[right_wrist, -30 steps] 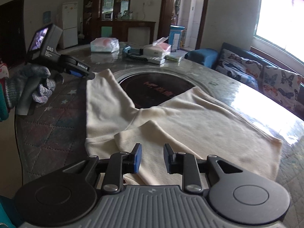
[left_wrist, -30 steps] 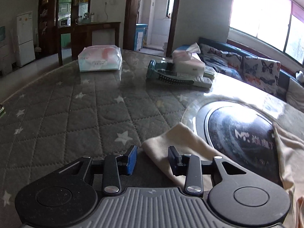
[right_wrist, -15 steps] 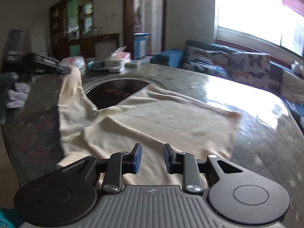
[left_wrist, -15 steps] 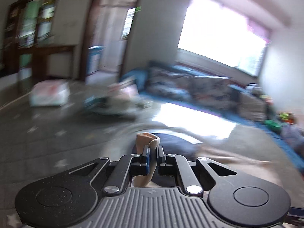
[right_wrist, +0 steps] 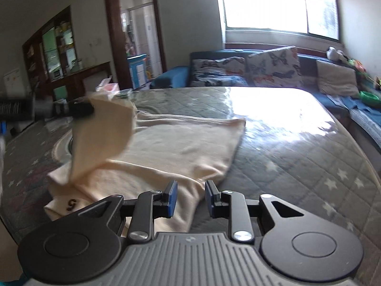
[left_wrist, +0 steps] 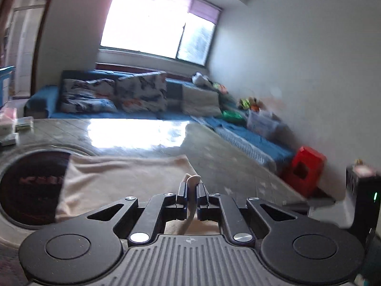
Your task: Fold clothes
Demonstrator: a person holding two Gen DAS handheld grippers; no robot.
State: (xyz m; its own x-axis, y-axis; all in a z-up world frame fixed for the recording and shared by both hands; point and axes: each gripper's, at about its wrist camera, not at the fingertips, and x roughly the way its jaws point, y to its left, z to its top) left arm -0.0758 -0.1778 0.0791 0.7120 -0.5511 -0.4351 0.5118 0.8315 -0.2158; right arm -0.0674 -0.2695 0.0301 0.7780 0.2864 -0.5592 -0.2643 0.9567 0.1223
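A cream garment (right_wrist: 181, 143) lies spread on the quilted star-pattern table cover (right_wrist: 297, 157). My left gripper (left_wrist: 191, 186) is shut on a fold of the cream garment (left_wrist: 123, 174) and holds one part of it lifted above the table; in the right wrist view that gripper (right_wrist: 78, 109) shows at the left with the raised flap hanging from it. My right gripper (right_wrist: 189, 189) is open and empty, low over the garment's near edge.
A dark round inset (left_wrist: 31, 186) sits in the table under the garment's left side. Tissue packs and boxes (right_wrist: 108, 87) stand at the table's far end. A blue sofa with butterfly cushions (right_wrist: 262, 71) runs behind the table. A red stool (left_wrist: 307, 166) stands by the wall.
My left gripper shut on the garment's corner, lifted it and swung right across the table. My right gripper moved right along the near edge and stayed open.
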